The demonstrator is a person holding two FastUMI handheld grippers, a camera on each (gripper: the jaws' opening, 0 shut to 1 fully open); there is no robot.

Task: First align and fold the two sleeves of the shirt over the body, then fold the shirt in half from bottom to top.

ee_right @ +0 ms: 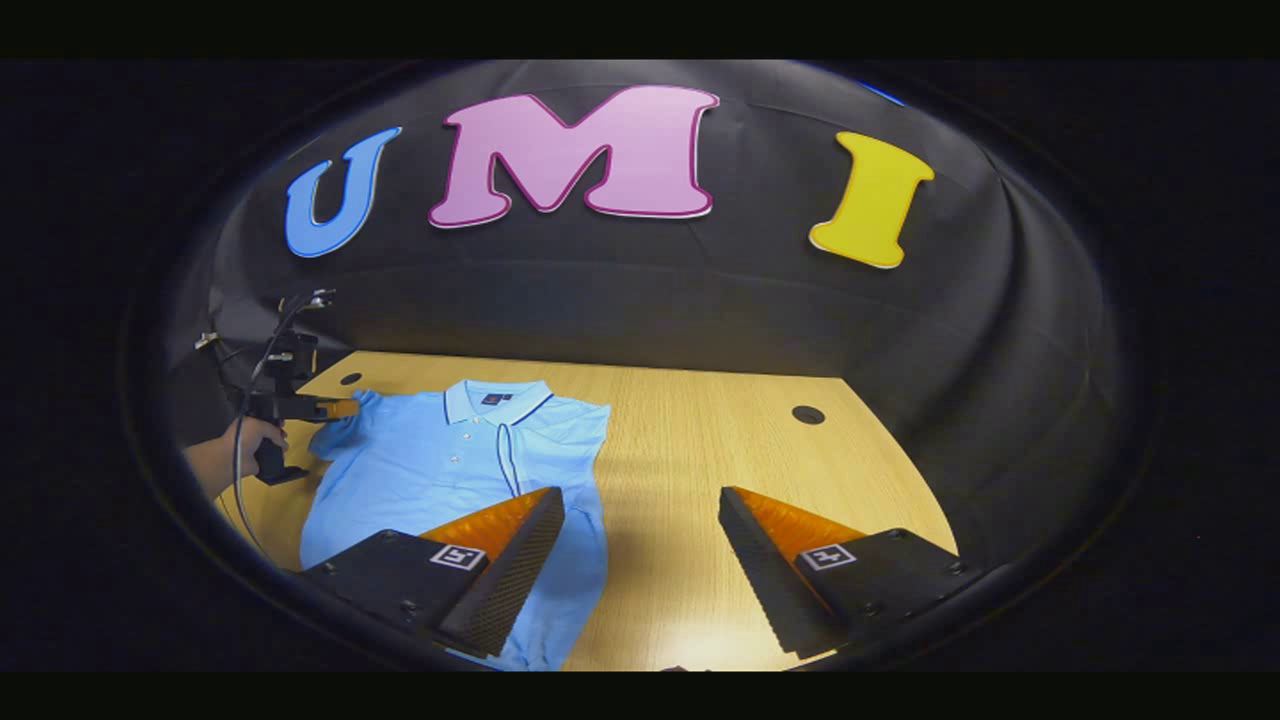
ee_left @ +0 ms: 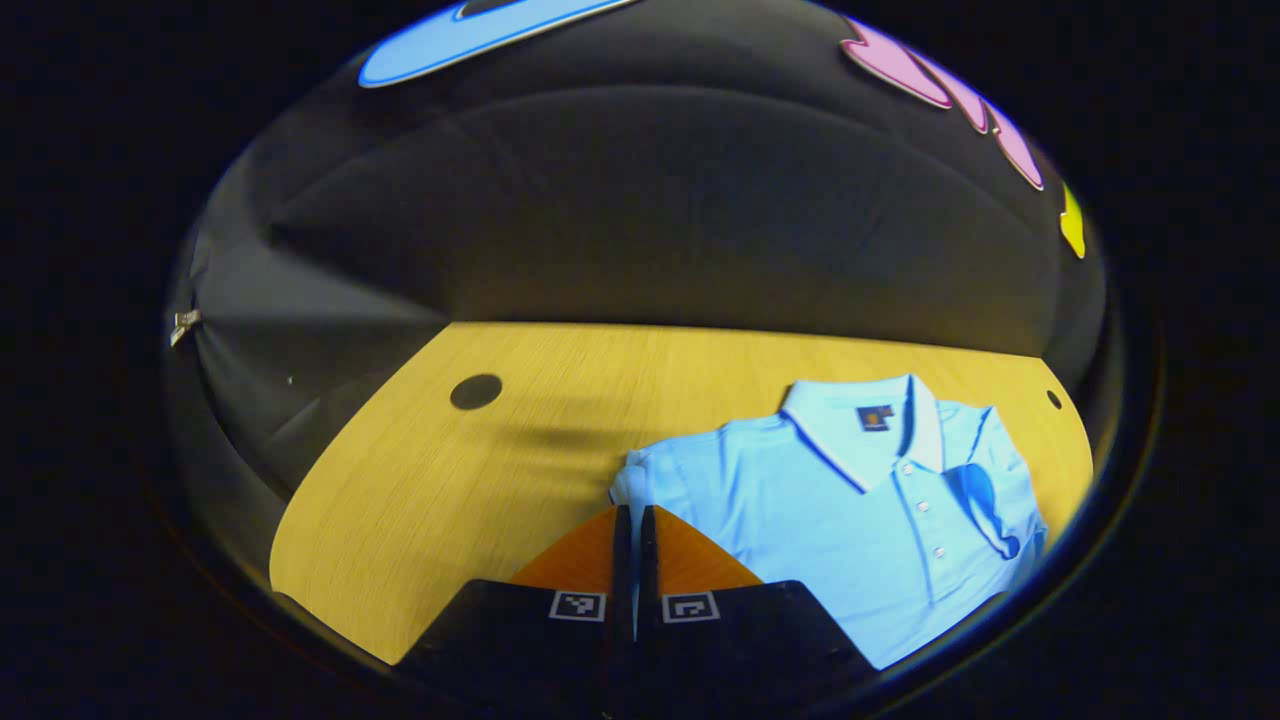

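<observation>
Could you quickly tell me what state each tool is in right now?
Left tool: shut on the shirt sleeve edge.
Right tool: open, holding nothing, above the table.

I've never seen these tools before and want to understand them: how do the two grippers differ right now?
The left gripper has its fingers closed together at the shirt's unfolded sleeve; the right gripper is spread wide open, holding nothing. The left sits at the shirt's edge; the right hovers partly over the shirt, beside its already folded sleeve, and partly over the wooden table. Both point across the table toward the booth wall.
</observation>
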